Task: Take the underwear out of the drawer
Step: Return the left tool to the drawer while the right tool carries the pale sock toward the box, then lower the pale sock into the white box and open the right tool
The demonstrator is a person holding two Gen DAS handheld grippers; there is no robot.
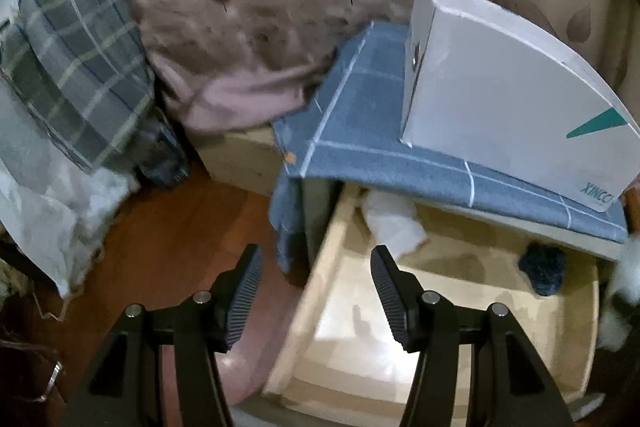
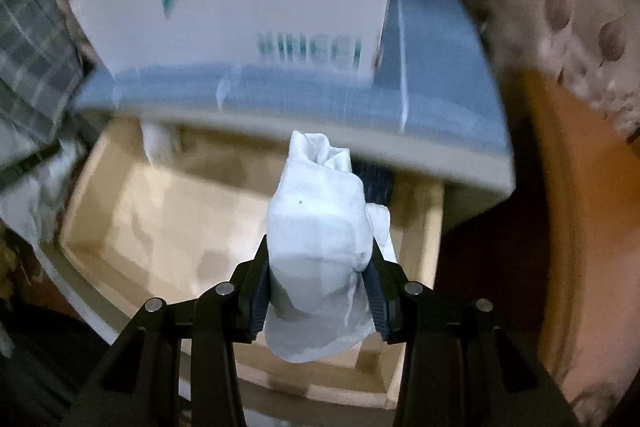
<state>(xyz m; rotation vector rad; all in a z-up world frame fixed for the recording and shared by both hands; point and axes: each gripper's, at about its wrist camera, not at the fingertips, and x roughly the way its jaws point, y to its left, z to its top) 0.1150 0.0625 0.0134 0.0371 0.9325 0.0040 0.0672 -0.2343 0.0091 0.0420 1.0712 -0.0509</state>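
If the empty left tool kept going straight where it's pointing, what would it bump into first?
Probably the pale wooden drawer's side wall, which lies right between the open left tool's fingers. The draped blue checked cloth hangs just beyond it. Depth is hard to judge, so it might slip past onto the brown wooden floor.

You have a bunched white piece of underwear (image 2: 320,223) lifted above the open wooden drawer (image 2: 132,211), crumpled into a tall lump with a twisted peak at its far end. It is pinched low down between the fingers (image 2: 260,291), its loose lower end hanging below them. A second white piece (image 1: 394,223) lies crumpled in the drawer's far left corner, partly under the top. A dark blue bundle (image 1: 544,269) sits against the drawer's far edge toward the right. The pale floor of the drawer is otherwise bare.
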